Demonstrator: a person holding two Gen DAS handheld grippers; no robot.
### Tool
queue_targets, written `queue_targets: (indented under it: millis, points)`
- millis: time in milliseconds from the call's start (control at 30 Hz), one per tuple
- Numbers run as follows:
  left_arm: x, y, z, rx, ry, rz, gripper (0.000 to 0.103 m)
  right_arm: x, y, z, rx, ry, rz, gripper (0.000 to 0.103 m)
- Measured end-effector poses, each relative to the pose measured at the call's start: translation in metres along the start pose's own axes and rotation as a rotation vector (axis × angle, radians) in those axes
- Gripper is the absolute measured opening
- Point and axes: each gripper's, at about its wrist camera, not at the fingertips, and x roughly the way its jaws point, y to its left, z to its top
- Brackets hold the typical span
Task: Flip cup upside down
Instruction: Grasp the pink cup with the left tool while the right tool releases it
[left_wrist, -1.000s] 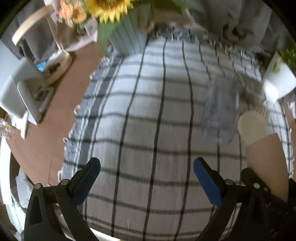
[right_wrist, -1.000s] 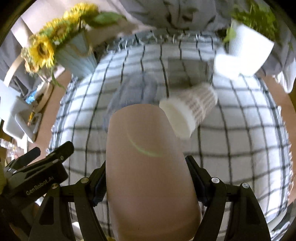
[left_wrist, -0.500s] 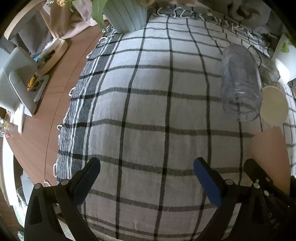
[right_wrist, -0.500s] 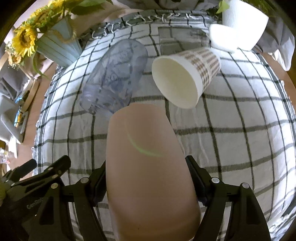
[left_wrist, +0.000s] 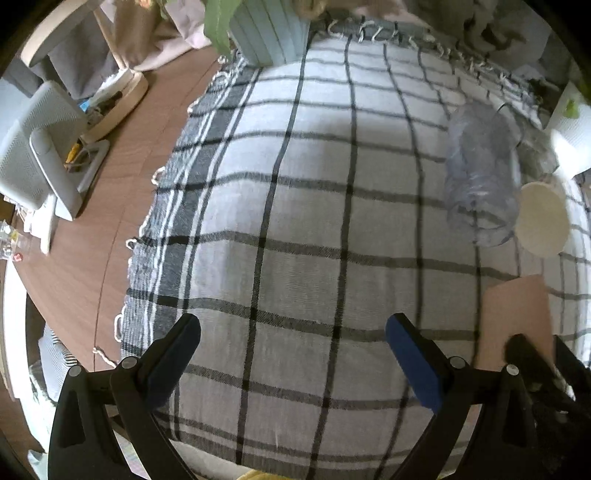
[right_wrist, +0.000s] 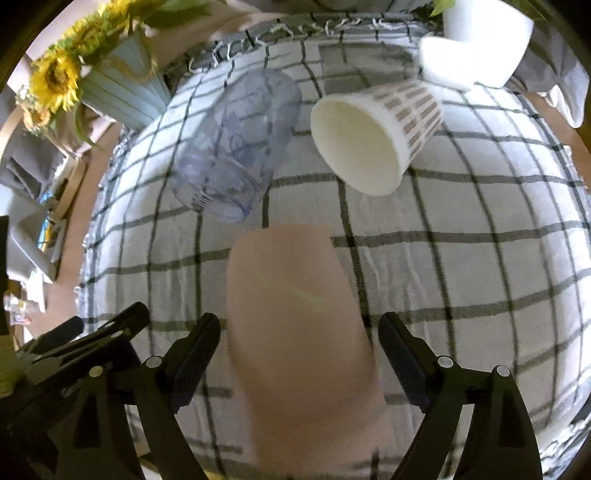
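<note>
A plain pink cup (right_wrist: 295, 332) stands between the fingers of my right gripper (right_wrist: 299, 339), base end pointing away from me; the jaws stand apart from its sides with a gap each side. It also shows in the left wrist view (left_wrist: 517, 317) at the right edge. My left gripper (left_wrist: 291, 350) is open and empty over the checked tablecloth (left_wrist: 295, 206). A clear plastic cup (right_wrist: 236, 144) and a white patterned paper cup (right_wrist: 373, 136) lie on their sides beyond the pink cup.
A light blue vase with sunflowers (right_wrist: 110, 85) stands at the cloth's far left. A white plant pot (right_wrist: 484, 37) stands at the far right. A wooden table (left_wrist: 110, 206) with a grey device (left_wrist: 40, 147) lies left of the cloth.
My right gripper's jaws have opened away from the pink cup, which now sits lower and further from the camera. The left gripper has shifted slightly; its view has tilted back up.
</note>
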Motion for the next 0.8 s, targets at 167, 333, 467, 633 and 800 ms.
queue_targets:
  millis: [167,333,467,633,800]
  points:
    - [-0.030,-0.022,0.004,0.041,-0.019,-0.115,0.102,-0.060,-0.017,0.003,0.065,-0.147,0.008,0.087]
    - [-0.040,-0.062,0.010,0.106,-0.005,-0.223,0.102,-0.094,-0.043,0.012,0.138,-0.265,-0.067,0.088]
    - [-0.032,-0.090,0.013,0.119,0.029,-0.259,0.101,-0.100,-0.071,0.014,0.184,-0.263,-0.095,0.088]
    - [-0.015,-0.111,0.020,0.099,0.068,-0.282,0.094,-0.090,-0.099,0.013,0.218,-0.210,-0.094,0.088]
    - [0.006,-0.121,0.025,0.043,0.138,-0.272,0.080,-0.079,-0.112,0.013,0.217,-0.164,-0.067,0.088]
